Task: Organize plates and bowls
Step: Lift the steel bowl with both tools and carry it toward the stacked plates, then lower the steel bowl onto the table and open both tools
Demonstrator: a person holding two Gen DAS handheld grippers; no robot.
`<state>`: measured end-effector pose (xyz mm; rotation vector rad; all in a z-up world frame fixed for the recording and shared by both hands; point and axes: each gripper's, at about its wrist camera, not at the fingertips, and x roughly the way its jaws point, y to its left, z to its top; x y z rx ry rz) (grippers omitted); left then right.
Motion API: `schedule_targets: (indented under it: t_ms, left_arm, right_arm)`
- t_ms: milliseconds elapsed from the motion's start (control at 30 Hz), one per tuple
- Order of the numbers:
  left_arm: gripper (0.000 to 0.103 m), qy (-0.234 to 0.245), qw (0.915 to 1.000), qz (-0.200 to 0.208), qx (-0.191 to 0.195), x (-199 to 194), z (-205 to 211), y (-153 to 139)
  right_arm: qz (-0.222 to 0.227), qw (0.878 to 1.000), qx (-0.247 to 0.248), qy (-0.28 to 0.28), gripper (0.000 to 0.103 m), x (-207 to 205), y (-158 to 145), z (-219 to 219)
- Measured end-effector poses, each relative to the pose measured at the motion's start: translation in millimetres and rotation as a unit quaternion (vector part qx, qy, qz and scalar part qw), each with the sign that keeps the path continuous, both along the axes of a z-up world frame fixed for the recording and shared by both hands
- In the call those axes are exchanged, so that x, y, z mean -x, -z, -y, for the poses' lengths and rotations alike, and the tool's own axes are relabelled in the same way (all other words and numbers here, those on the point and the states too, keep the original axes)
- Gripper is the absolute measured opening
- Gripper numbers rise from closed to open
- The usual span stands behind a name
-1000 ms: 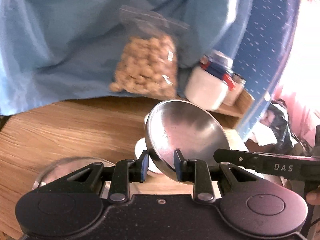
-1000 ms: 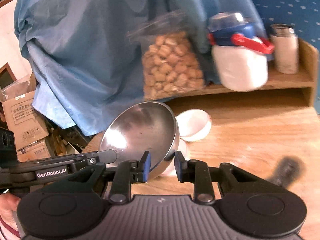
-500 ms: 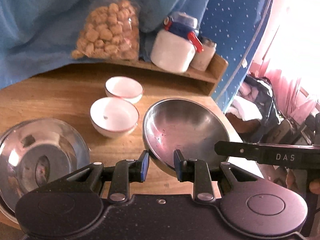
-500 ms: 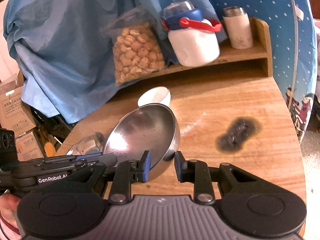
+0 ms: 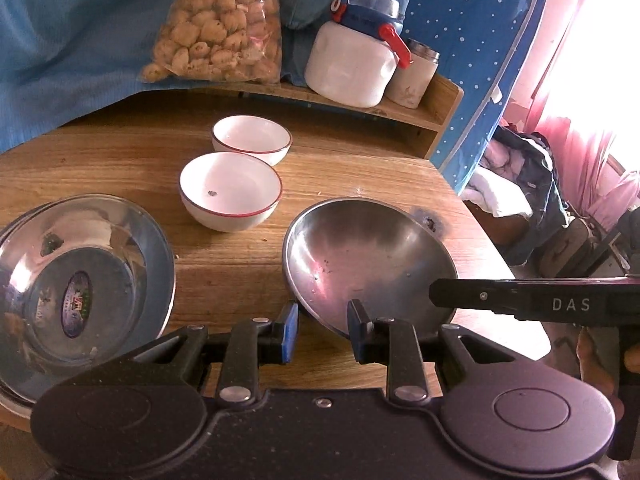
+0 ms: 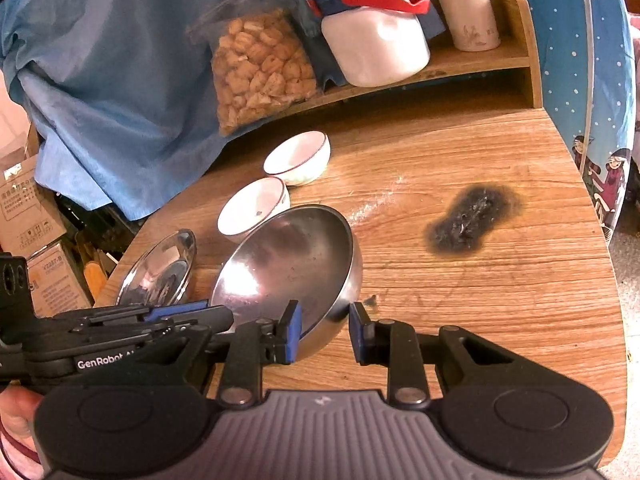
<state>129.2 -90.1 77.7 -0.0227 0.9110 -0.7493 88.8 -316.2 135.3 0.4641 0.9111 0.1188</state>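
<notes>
steel bowl (image 5: 370, 258): held over the right half of the wooden table (image 6: 500, 288), tilted, hollow facing the cameras. A few dark specks inside, otherwise bare.
left gripper (image 5: 322, 330): jaws close together, straddling the bowl's near rim, one finger inside, one outside. Gripping the rim.
right gripper (image 6: 323, 330): same hold on the opposite side of the rim, blue pads either side of the wall. Clamped on the steel bowl.
steel plates (image 5: 82, 276): shiny stack at the table's left edge, oval sticker in the middle of the top one, print too small to read. Count unclear.
near white bowl (image 5: 231, 190): red-rimmed, on the table between plates and steel bowl, one small dark speck inside.
far white bowl (image 5: 251, 139): same type, just behind the near one, nothing visible in it.
snack bag (image 5: 218, 26): clear plastic, full of tan puffed pieces, on the low wooden shelf (image 6: 480, 54) at the back.
white jar (image 6: 374, 30): blue lid, red handle, on the shelf beside the bag. Contents not visible.
small canister (image 6: 466, 10): white, metal cap, right of the jar.
writing: "DAS" on the right gripper's arm in the left view; "GenRobot" on the left gripper's arm in the right view.
burn mark (image 6: 472, 216): dark scorched patch on the table, right of the steel bowl.
blue cloth (image 6: 120, 80): draped behind the shelf and over the table's back-left corner.
cardboard boxes (image 6: 30, 216): stacked left of the table, printed, illegible.
</notes>
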Motion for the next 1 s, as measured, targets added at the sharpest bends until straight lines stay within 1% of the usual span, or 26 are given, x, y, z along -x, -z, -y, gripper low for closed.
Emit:
schedule_targets:
  t_ms: [133, 300, 400, 433, 500, 667, 700, 733, 767, 833, 867, 933, 967, 1000]
  left_arm:
    - [0.028, -0.003, 1.0, 0.002, -0.003, -1, -2, -1]
    - [0.028, -0.006, 0.9999, -0.006, 0.005, -3, -6, 0]
    - [0.029, -0.009, 0.9996, -0.02, 0.018, -5, -8, 0]
    - [0.029, -0.011, 0.9995, -0.024, 0.018, -6, -8, -1]
    - [0.029, -0.013, 0.9996, -0.02, 0.016, -5, -8, -2]
    - [0.031, -0.021, 0.9996, -0.014, 0.012, -3, -10, -3]
    - [0.035, -0.022, 0.9996, -0.011, 0.013, -2, -11, -4]
    - [0.042, -0.023, 0.9996, -0.008, 0.012, -2, -12, -5]
    - [0.045, -0.025, 0.9996, -0.005, 0.011, -2, -13, -6]
    - [0.059, -0.033, 0.9994, 0.006, 0.01, -2, -15, -9]
    - [0.063, -0.036, 0.9992, 0.011, 0.012, -2, -17, -11]
    - [0.082, -0.045, 0.9986, 0.021, 0.016, -2, -20, -16]
    - [0.085, -0.053, 0.998, 0.029, 0.02, -2, -23, -19]
    - [0.091, -0.058, 0.9974, 0.036, 0.022, -2, -24, -22]
  right_arm:
    - [0.0, 1.0, 0.0, -0.005, 0.029, -2, 0, -3]
    - [0.004, 1.0, -0.002, -0.006, 0.031, -4, -1, -3]
    - [0.015, 1.0, 0.013, -0.007, 0.036, -1, -3, -5]
    - [0.02, 1.0, 0.022, -0.008, 0.036, 0, -4, -7]
    - [0.027, 0.999, 0.033, -0.009, 0.037, 2, -6, -9]
    - [0.033, 0.999, 0.036, -0.006, 0.039, 3, -7, -8]
    - [0.034, 0.999, 0.036, -0.006, 0.04, 3, -7, -7]
    - [0.035, 0.999, 0.035, -0.006, 0.042, 3, -7, -7]
    - [0.037, 0.999, 0.033, -0.005, 0.043, 4, -7, -6]
    - [0.041, 0.999, 0.033, -0.003, 0.05, 5, -8, -6]
    - [0.044, 0.998, 0.034, -0.002, 0.052, 6, -9, -5]
    - [0.05, 0.998, 0.04, 0.0, 0.061, 7, -11, -5]
    - [0.055, 0.998, 0.041, 0.001, 0.063, 9, -12, -5]
    - [0.061, 0.997, 0.04, 0.001, 0.068, 10, -13, -4]
